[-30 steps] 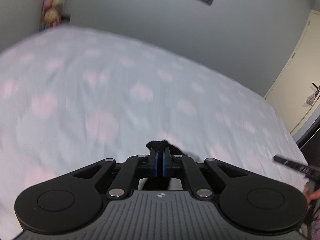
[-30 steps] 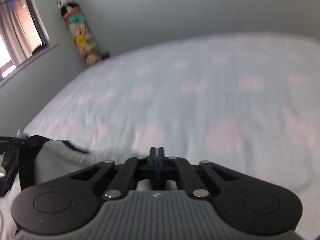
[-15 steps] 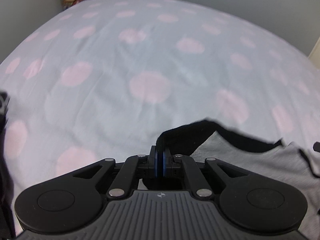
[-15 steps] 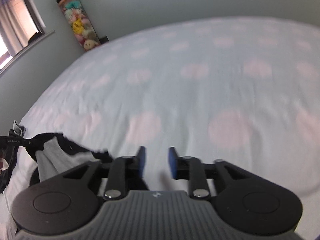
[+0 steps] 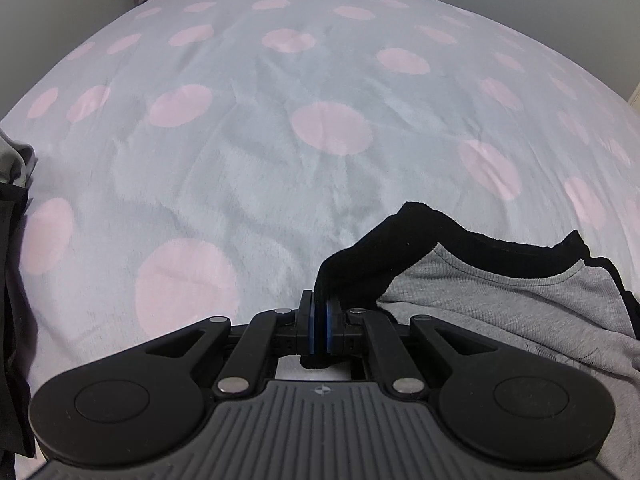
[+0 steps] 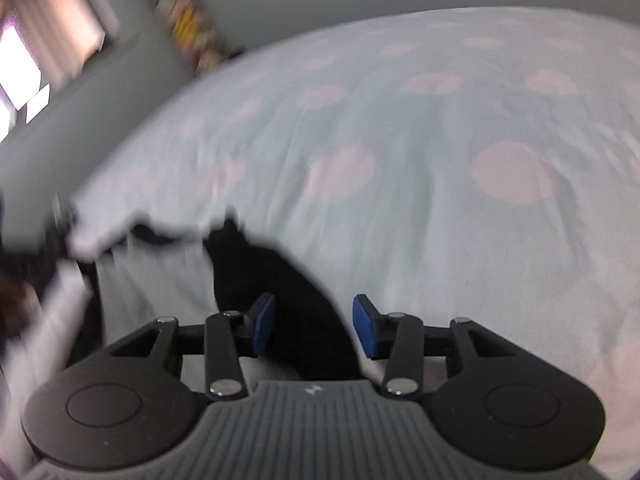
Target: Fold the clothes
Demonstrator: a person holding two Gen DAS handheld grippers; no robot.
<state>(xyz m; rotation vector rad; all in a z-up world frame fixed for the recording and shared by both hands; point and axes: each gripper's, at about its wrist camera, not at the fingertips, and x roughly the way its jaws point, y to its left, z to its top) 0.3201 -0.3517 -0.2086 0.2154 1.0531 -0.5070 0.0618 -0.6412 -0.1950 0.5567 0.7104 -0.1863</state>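
- My left gripper is pinching the black trim of the grey garment, jaws closed tight on it.
- My right gripper is opening its jaws; black cloth is lying loose between them, unpressed.
- The garment is lying on the polka-dot bed.

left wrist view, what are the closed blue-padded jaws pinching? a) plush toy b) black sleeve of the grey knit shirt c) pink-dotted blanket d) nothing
b: the left gripper is shut on the black sleeve of the grey knit shirt, which rests on the pink-dotted blanket.
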